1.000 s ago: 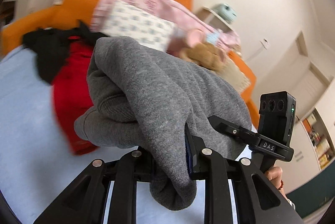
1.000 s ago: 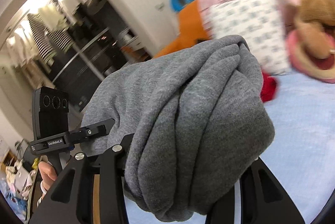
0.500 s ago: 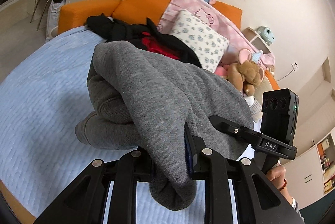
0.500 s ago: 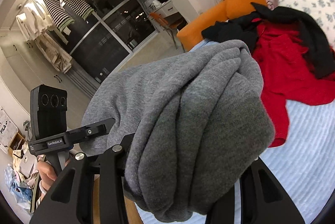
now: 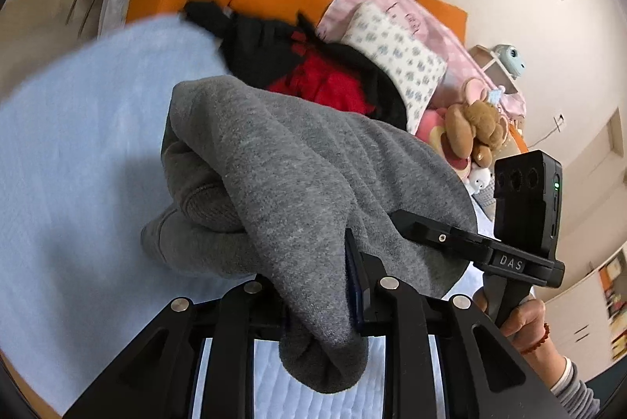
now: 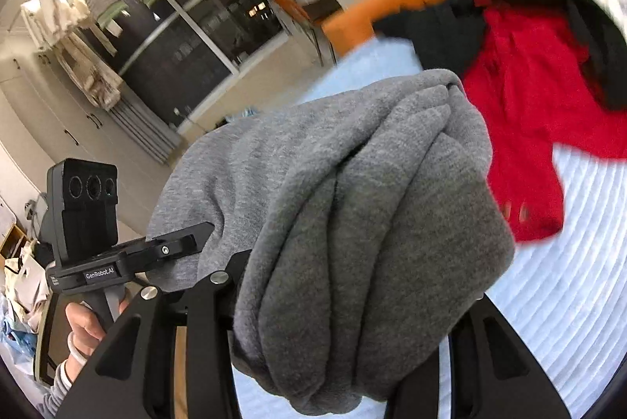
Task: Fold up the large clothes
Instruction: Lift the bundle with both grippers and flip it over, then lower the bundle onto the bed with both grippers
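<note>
Left wrist view: a bunched grey garment (image 5: pixel 298 176) is clamped in the left gripper (image 5: pixel 313 305) and likewise in the right gripper (image 6: pixel 345 305), held above the pale blue bed (image 5: pixel 78 129) near a red garment (image 6: pixel 525 113).

"DAS" on right gripper (image 5: pixel 509 264) mount (white); "GenRobot.AI" on left gripper (image 6: pixel 100 275) mount.

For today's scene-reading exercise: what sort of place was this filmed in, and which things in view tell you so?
Most likely a bedroom at home. A bed with a pale blue quilted cover carries a flowered pillow and soft toys, and shirts hang on a rail beside dark glass doors.
</note>
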